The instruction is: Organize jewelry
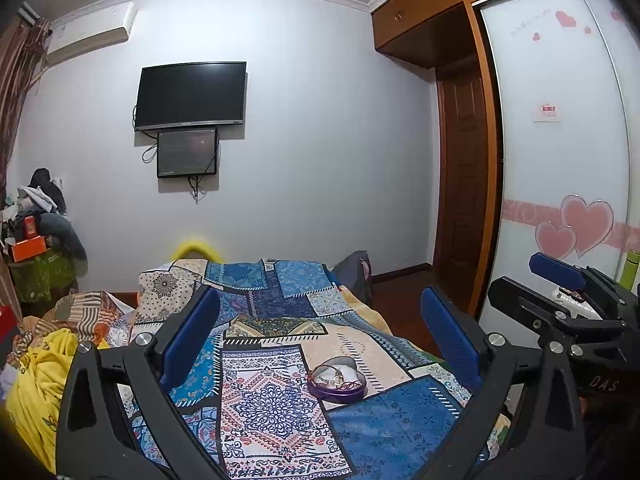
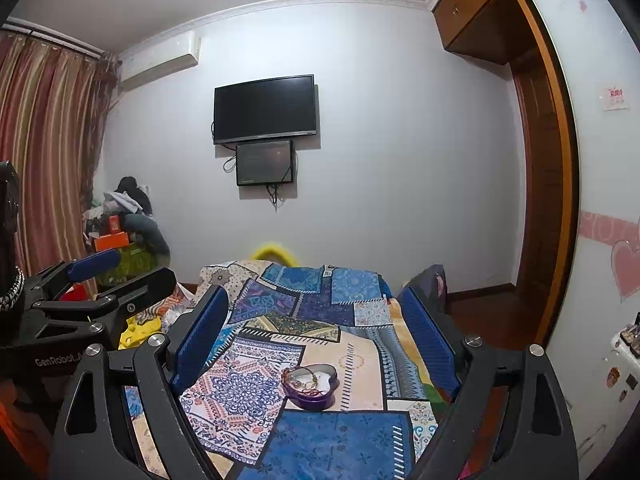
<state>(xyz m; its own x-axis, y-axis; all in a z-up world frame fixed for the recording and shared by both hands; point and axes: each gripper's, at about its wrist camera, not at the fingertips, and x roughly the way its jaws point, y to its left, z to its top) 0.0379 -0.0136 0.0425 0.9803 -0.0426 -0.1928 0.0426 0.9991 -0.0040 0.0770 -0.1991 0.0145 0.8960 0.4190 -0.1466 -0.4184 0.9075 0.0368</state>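
A purple heart-shaped jewelry box (image 1: 338, 380) sits open on the patterned bedspread (image 1: 280, 400), with gold and red bracelets lying inside it. It also shows in the right wrist view (image 2: 311, 386). My left gripper (image 1: 320, 316) is open and empty, held above the bed with the box below and between its blue fingers. My right gripper (image 2: 314, 308) is open and empty, likewise above the bed behind the box. Each gripper shows at the edge of the other's view.
The bed runs toward a white wall with a mounted TV (image 1: 191, 94) and a smaller screen below. Crumpled yellow bedding (image 1: 40, 392) lies at the left. A clothes pile (image 2: 124, 220) stands in the corner. A wardrobe with heart decals (image 1: 560, 160) is at the right.
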